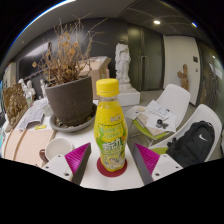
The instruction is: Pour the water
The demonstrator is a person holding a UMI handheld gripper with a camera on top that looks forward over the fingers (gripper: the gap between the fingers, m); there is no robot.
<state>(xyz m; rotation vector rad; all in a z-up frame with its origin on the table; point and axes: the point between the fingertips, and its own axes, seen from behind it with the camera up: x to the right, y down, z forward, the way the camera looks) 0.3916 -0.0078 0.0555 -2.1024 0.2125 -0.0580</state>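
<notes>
A bottle (109,127) with a yellow cap and a green-yellow label stands upright on a round red coaster (112,165) on a white table (105,180). My gripper (112,160) is open. Its pink pads (82,159) sit either side of the bottle's base, with a gap at each side. The bottle stands between the fingers and rests on the coaster. A white cup (58,147) stands on the table to the left of the bottle, just beyond the left finger.
A big grey pot (70,100) with dried plants stands behind the bottle to the left. A book (158,124) and a black bag (196,143) lie to the right, by white chairs (175,100). A white statue (122,62) stands far behind.
</notes>
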